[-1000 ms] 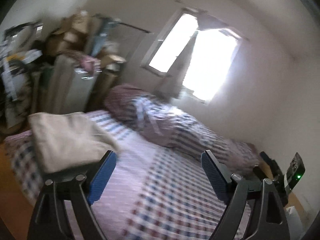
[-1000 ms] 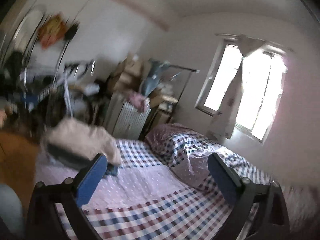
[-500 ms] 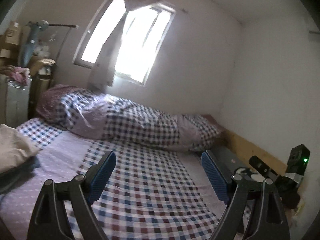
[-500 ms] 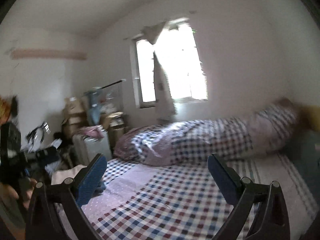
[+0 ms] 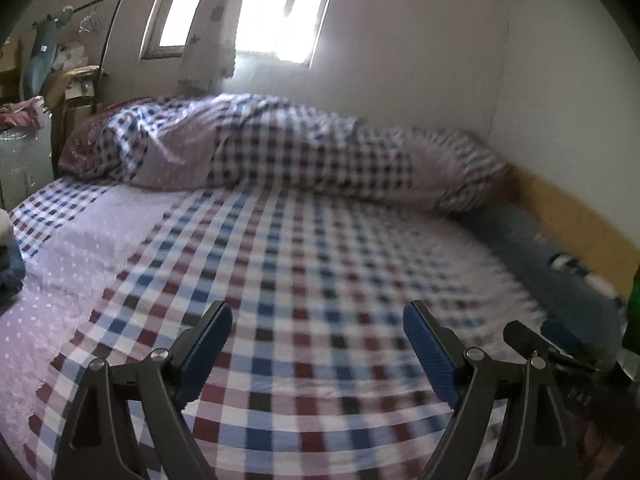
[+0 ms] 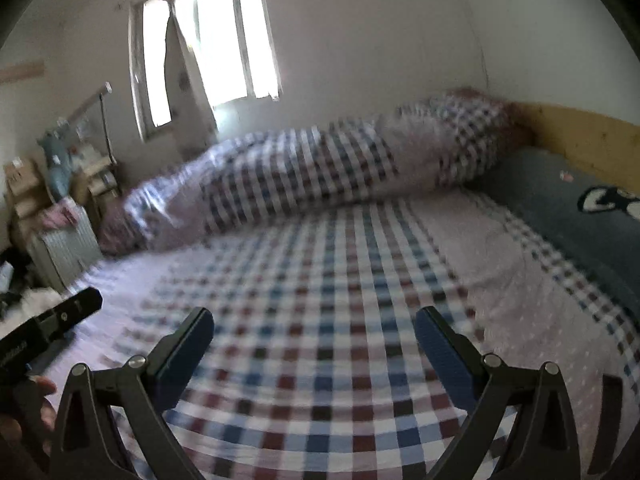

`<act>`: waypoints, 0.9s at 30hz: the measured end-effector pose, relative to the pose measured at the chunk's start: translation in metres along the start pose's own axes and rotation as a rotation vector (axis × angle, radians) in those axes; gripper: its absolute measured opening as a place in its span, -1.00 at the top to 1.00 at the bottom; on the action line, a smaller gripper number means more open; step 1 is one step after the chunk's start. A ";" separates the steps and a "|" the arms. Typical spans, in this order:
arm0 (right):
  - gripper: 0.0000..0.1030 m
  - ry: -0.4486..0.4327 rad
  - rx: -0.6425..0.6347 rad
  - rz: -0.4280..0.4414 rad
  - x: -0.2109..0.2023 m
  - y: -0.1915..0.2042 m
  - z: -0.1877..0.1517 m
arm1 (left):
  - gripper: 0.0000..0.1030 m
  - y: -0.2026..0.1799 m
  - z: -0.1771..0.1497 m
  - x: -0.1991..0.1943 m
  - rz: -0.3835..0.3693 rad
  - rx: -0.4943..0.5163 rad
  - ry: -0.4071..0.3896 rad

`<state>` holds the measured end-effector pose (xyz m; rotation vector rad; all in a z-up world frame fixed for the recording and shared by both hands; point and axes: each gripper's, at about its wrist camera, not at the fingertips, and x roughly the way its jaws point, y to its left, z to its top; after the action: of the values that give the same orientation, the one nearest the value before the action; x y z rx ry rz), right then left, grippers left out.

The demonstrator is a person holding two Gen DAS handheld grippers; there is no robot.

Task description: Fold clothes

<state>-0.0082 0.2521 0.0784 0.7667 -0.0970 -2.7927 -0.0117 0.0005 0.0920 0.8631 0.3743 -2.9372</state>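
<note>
Left gripper (image 5: 316,344), right gripper (image 6: 314,344) both wide, empty, above checked bedsheet (image 5: 304,248).

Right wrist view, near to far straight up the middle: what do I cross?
Right tool, open and empty → checked bedsheet → rolled checked quilt → wall, with the window off to the left.

Both the left gripper (image 5: 318,344) and right gripper (image 6: 314,346) have black triangular-cutout arms, silver pivot screws, and ribbed blue finger pads (image 5: 430,354).
</note>
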 end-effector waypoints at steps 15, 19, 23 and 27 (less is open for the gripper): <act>-0.99 0.239 0.007 -0.016 0.103 0.003 -0.066 | -0.75 0.021 -0.059 0.090 0.109 0.050 0.177; -1.00 0.241 -0.003 -0.032 0.107 0.008 -0.070 | -0.75 0.019 -0.061 0.087 0.107 0.052 0.164; -1.00 0.242 -0.012 -0.048 0.112 0.013 -0.075 | -0.75 0.019 -0.060 0.086 0.109 0.075 0.154; -1.00 0.232 -0.045 -0.078 0.110 0.016 -0.077 | -0.75 0.018 -0.059 0.084 0.111 0.098 0.144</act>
<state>-0.0566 0.2091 -0.0401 1.0976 0.0386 -2.7428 -0.0492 -0.0011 -0.0048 1.0750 0.1834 -2.8204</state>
